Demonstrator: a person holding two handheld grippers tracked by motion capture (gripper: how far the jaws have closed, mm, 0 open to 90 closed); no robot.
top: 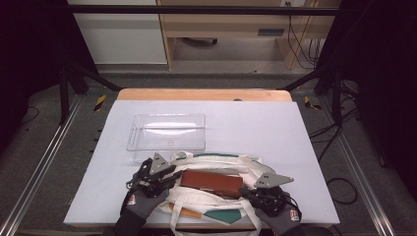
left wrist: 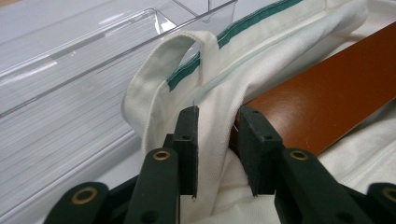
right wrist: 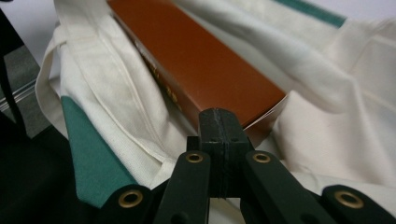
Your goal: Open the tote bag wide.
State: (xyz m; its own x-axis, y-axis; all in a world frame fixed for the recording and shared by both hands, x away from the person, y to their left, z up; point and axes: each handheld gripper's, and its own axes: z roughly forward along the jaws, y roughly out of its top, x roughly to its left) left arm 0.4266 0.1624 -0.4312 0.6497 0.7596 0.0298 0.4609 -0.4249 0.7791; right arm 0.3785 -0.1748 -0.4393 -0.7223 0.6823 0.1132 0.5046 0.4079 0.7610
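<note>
Cloth bag [top: 221, 196], glossy brown box [top: 211, 184], clear plastic tray [top: 166, 132]

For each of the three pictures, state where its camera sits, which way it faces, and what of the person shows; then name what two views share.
High view: above the person's side, looking forward and down on the table; gloved hands, left gripper, right gripper.
Left gripper view: rides that gripper, faces the tote bag fold between its jaws and the clear tray.
Right gripper view: rides that gripper, faces the brown box; shut jaws.
Shared: bag and box.
</note>
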